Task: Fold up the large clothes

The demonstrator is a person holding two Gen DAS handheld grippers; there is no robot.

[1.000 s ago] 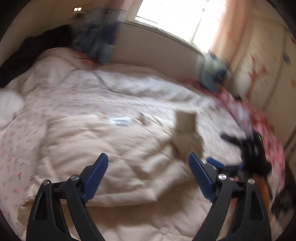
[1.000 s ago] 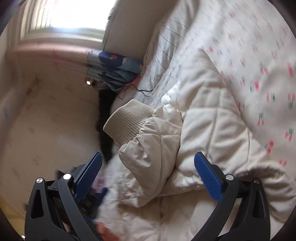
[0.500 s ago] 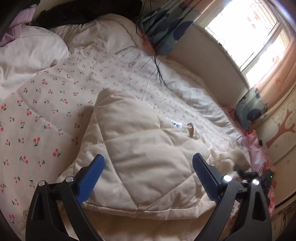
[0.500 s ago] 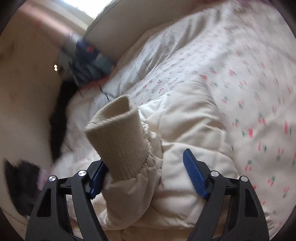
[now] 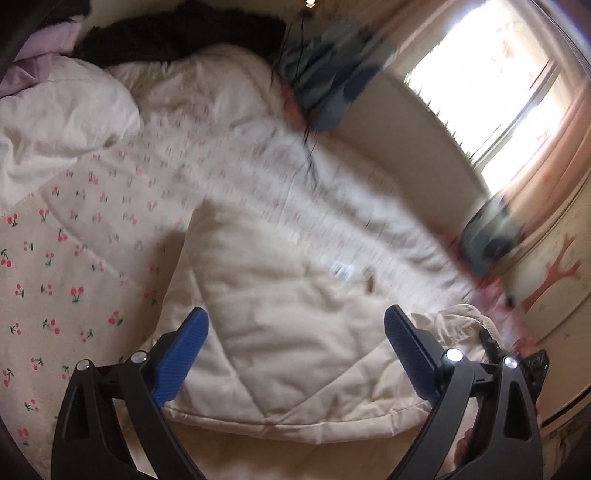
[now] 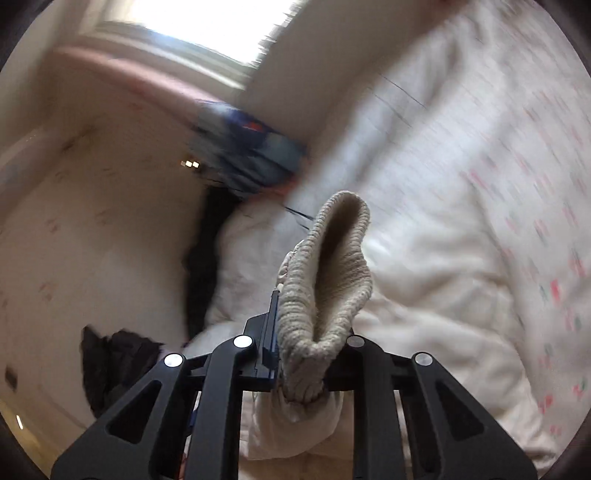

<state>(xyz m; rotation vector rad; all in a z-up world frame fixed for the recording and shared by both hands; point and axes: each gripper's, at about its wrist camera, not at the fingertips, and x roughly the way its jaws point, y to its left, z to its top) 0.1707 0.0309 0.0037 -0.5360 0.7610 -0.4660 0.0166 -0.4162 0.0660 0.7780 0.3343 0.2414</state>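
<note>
Now the right hand-held gripper (image 6: 299,354) has just been closing and is clenched on the ribbed cuff (image 6: 332,273) of the cream quilted jacket (image 5: 295,332), which lies spread on the cherry-print bed (image 5: 55,288). Left hand-held gripper (image 5: 295,350) hangs released over its hem, probably not touching.

I'm looking into a bedroom at home: a bed (image 5: 92,236) fills most of my left view, spread with a cherry-print sheet, a white pillow (image 5: 62,118) at about ten o'clock and dark clothing (image 5: 177,33) heaped at twelve. A bright window (image 5: 491,77) with peach curtains (image 5: 546,147) sits at two o'clock, and at three o'clock the pale wall carries a tree decal (image 5: 554,277). A cream padded jacket (image 5: 295,332) lies on the bed
</note>
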